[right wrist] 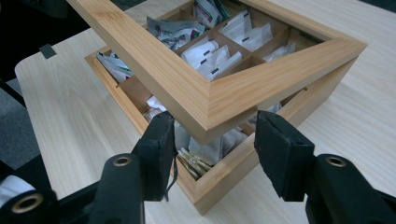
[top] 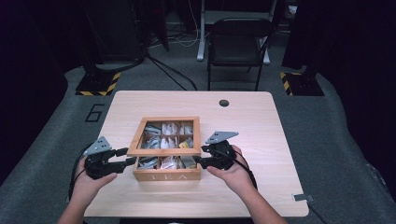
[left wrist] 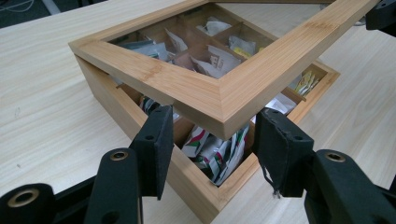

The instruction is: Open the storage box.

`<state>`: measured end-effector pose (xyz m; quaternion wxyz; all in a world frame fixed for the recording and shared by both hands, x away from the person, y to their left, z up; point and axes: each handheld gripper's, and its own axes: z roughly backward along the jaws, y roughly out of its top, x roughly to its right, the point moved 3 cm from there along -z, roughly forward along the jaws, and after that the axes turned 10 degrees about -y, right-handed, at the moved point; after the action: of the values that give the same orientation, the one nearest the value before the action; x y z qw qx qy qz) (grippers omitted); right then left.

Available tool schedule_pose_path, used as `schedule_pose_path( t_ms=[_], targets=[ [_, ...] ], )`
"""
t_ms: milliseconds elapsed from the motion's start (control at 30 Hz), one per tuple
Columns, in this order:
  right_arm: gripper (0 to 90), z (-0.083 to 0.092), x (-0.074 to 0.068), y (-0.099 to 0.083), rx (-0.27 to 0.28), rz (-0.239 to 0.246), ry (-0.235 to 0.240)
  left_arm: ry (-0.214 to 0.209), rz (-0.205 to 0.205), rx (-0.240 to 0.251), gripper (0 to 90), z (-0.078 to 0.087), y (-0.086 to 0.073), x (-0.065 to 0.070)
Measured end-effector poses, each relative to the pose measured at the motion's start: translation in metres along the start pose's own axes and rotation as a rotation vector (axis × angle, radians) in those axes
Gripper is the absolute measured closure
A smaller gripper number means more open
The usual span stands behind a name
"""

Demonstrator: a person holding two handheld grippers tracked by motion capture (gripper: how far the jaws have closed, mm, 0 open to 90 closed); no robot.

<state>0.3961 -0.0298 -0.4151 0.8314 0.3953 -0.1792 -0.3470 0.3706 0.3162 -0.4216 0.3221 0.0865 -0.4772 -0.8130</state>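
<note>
High view: at the table's [top: 261, 186] near edge, the left gripper [top: 125, 157] and right gripper [top: 200, 155] flank a wooden tea box [top: 167, 175]. Each gripper's spread jaws sit under a front corner of the raised glass-paned lid [top: 138, 138], unclamped. Tea bags [top: 161, 143] fill the compartments. Beyond stands a chair [top: 239, 42].

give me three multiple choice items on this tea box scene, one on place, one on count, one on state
1. Where on the wooden tea box is the word TEA?
A. the wall facing the person
B. the lid
C. the far wall

2. How many chairs stand beyond the table?
A. none
B. one
C. three

3. How is the lid?
A. flat shut
B. taken off
C. raised at the near edge

Key: 1 A, lettering shows on the near wall; 2 B, one dark chair; 3 C, both tool views show a gap under its corners.
</note>
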Motion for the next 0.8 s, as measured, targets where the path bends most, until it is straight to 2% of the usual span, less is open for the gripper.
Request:
schedule_pose_path(
  t_ms=[400, 533, 600, 700, 733, 800],
  targets=[
    [42.5, 0.006, 0.003, 0.019, 0.02, 0.056, -0.03, 0.019, -0.044, -0.001, 44.4, 0.006, 0.017, -0.003],
    [43.2, 0.008, 0.003, 0.025, 0.034, 0.075, -0.033, 0.017, -0.069, 0.021, 44.4, 0.006, 0.024, -0.003],
    [43.3, 0.008, 0.002, 0.029, 0.034, 0.104, -0.046, 0.019, -0.09, 0.004, 44.3, 0.006, 0.026, -0.003],
    [43.4, 0.009, 0.002, 0.031, 0.029, 0.114, -0.046, 0.017, -0.094, 0.004, 44.4, 0.006, 0.028, -0.003],
    [43.4, 0.01, 0.001, 0.031, 0.016, 0.103, -0.046, 0.014, -0.098, 0.004, 44.4, 0.006, 0.028, -0.004],
    [43.5, 0.009, 0.002, 0.032, 0.019, 0.118, -0.044, 0.014, -0.101, -0.003, 44.5, 0.007, 0.029, -0.004]
  ],
)
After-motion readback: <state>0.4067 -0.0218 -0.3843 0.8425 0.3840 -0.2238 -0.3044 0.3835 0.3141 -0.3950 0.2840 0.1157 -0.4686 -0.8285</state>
